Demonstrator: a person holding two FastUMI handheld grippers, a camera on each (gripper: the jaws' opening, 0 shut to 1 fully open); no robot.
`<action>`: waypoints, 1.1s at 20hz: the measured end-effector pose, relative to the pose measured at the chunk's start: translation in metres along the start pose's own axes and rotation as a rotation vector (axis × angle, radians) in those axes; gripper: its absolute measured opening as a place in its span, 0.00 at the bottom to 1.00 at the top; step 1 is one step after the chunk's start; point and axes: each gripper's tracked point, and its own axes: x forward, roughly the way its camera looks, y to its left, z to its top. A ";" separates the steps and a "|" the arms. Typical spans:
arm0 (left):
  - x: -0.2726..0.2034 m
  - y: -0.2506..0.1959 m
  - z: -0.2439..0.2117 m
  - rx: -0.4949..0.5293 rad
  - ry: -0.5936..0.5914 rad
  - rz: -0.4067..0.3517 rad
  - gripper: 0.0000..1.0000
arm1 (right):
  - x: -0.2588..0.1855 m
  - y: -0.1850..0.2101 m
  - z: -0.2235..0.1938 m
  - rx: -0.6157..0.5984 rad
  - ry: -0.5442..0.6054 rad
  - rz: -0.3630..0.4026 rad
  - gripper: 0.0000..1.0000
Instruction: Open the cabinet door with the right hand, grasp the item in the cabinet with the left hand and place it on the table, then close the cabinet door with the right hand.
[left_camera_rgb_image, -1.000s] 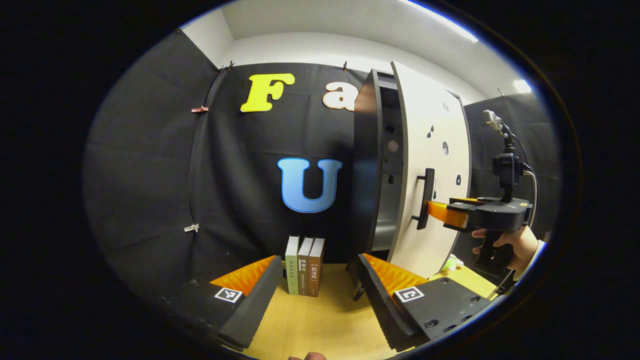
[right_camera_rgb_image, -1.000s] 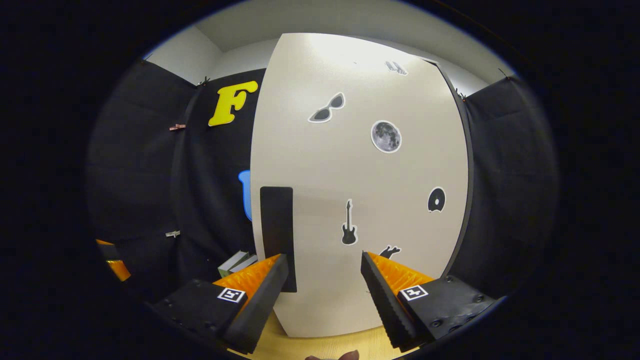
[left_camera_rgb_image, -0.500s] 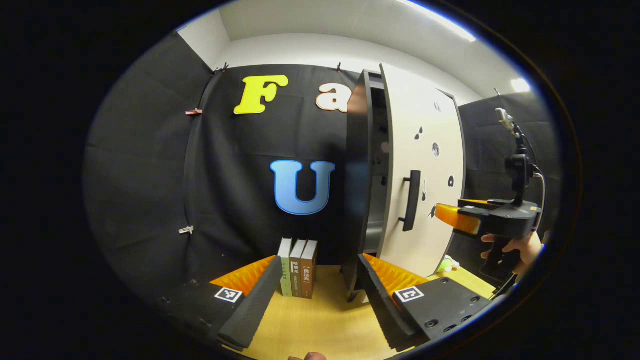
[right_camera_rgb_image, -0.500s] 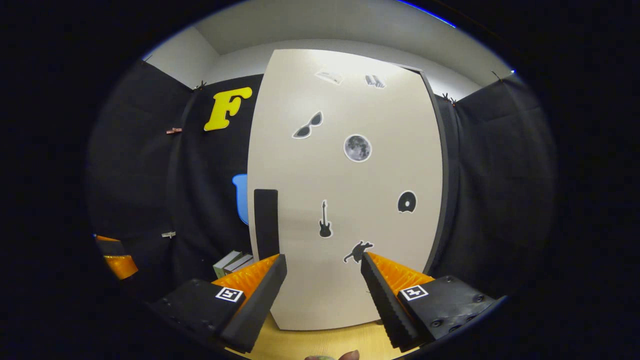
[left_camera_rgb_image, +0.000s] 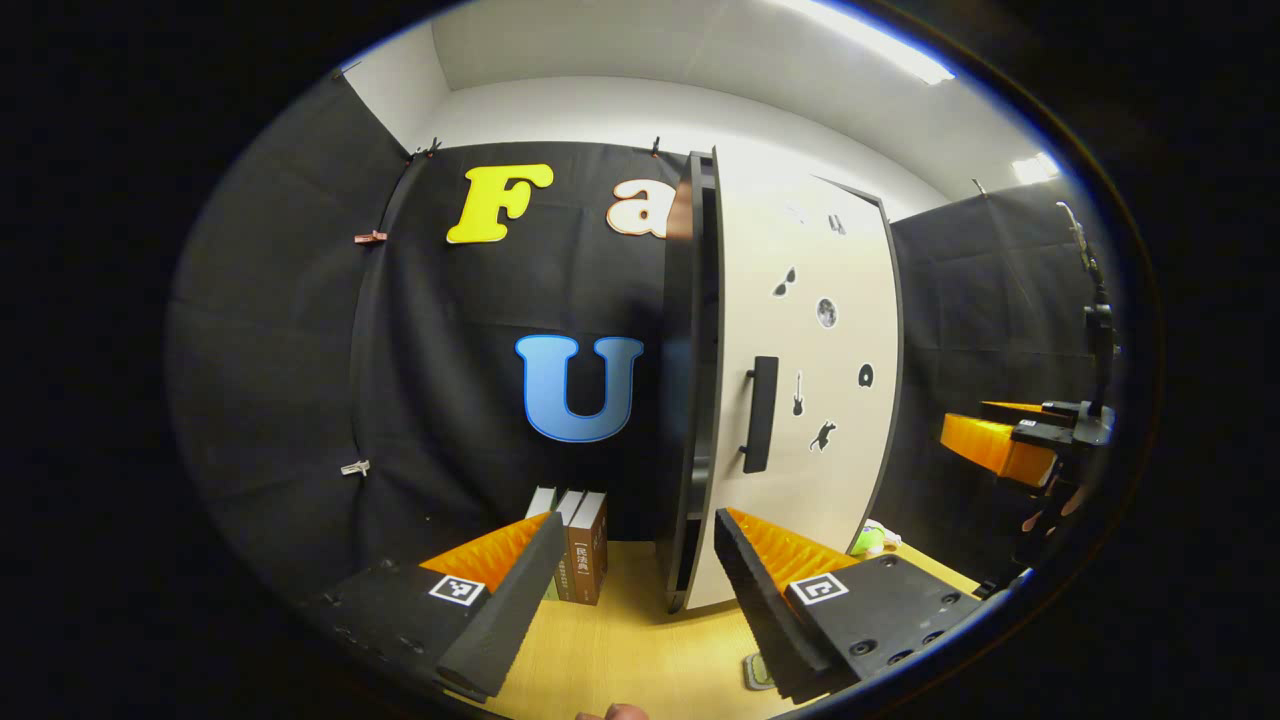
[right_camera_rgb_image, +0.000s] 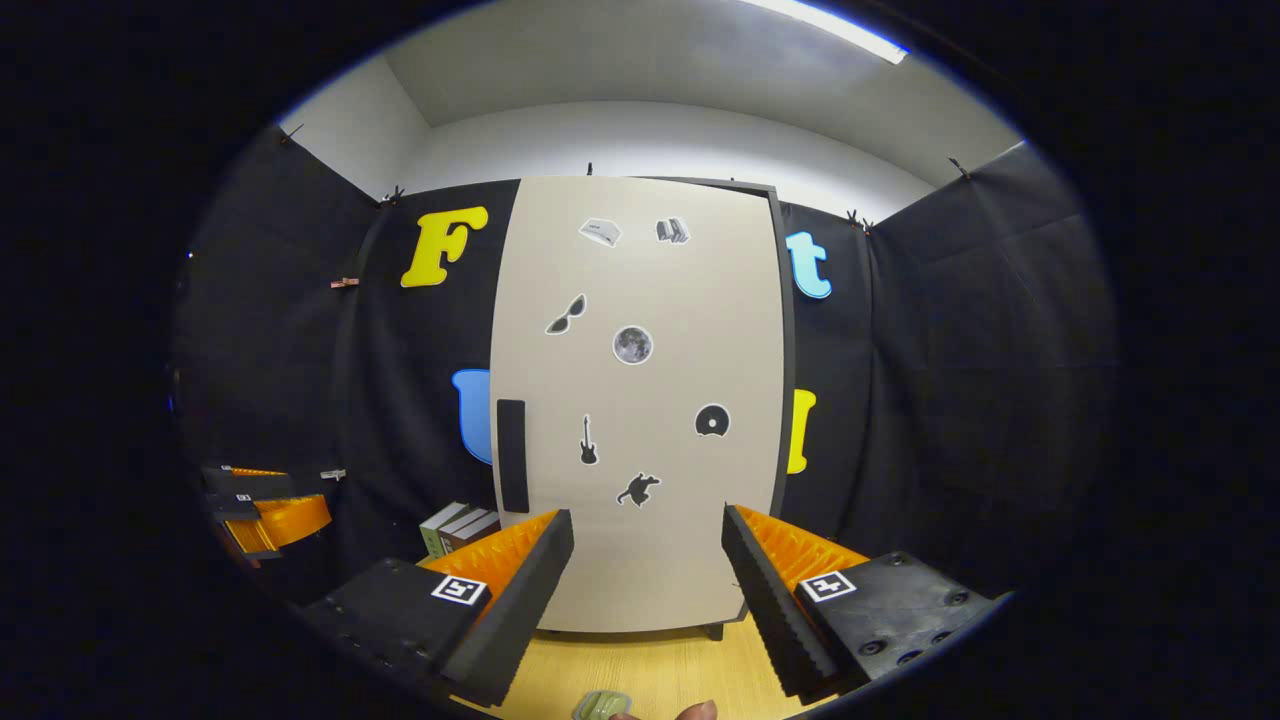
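Observation:
The cabinet's cream door (left_camera_rgb_image: 800, 400) with black stickers lies flush against the dark cabinet body (left_camera_rgb_image: 683, 400). Its black handle (left_camera_rgb_image: 762, 413) is free. In the right gripper view the door (right_camera_rgb_image: 640, 400) faces me squarely, handle (right_camera_rgb_image: 511, 455) at its left edge. My right gripper (right_camera_rgb_image: 647, 516) is open and empty, well back from the door; it also appears at the right in the left gripper view (left_camera_rgb_image: 1000, 445). My left gripper (left_camera_rgb_image: 637, 525) is open and empty over the table (left_camera_rgb_image: 620, 640). A small greenish object (right_camera_rgb_image: 600, 705) lies on the table at the bottom edge.
Three upright books (left_camera_rgb_image: 575, 545) stand on the wooden table left of the cabinet, against the black cloth wall. A small green and white thing (left_camera_rgb_image: 868, 540) lies on the table at the cabinet's right. The left gripper (right_camera_rgb_image: 270, 510) shows far left in the right gripper view.
The door swung from ajar to flush with the cabinet. The right gripper let go of the handle area and drew back from the door. The left gripper's view shifted slightly.

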 end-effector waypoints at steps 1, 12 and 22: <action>-0.001 -0.004 -0.001 0.004 0.002 -0.001 0.95 | -0.007 -0.007 0.000 0.004 0.001 -0.003 0.97; -0.023 -0.056 0.008 0.011 -0.022 0.024 0.94 | -0.046 -0.074 0.002 0.035 0.015 0.000 0.97; -0.040 -0.090 0.018 0.011 -0.045 0.063 0.95 | -0.062 -0.100 0.007 0.052 0.001 0.048 0.97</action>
